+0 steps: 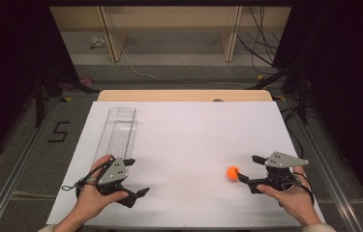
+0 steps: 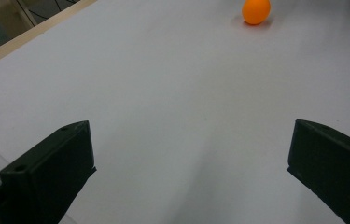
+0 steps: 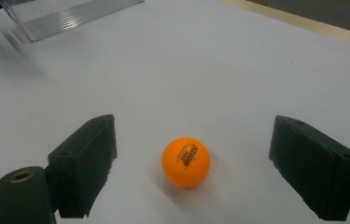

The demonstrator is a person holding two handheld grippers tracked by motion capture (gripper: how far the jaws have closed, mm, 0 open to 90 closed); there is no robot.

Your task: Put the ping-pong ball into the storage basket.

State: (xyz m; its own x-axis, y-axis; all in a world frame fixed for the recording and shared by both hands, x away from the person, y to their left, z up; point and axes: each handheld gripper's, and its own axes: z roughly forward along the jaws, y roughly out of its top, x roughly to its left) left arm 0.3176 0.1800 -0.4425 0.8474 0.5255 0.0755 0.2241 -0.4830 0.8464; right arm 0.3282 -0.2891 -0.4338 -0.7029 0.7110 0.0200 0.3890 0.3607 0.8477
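An orange ping-pong ball [image 1: 232, 172] rests on the white table sheet [image 1: 184, 140] at the front right. My right gripper [image 1: 248, 168] is open, and the ball [image 3: 185, 161] lies between its two wide-apart jaws without touching either one. My left gripper [image 1: 136, 176] is at the front left, also open, with nothing between its jaws. From the left gripper [image 2: 189, 158] the ball [image 2: 256, 11] is seen far off across bare sheet. A long clear plastic tray [image 1: 116, 131] lies lengthwise at the left, just beyond my left hand.
The tray's near end [image 3: 65, 16] appears far off in the right gripper view. A wooden table edge [image 1: 184, 95] borders the sheet at the back. Past it are the floor, cables [image 1: 261, 48] and wooden shelf legs [image 1: 111, 34].
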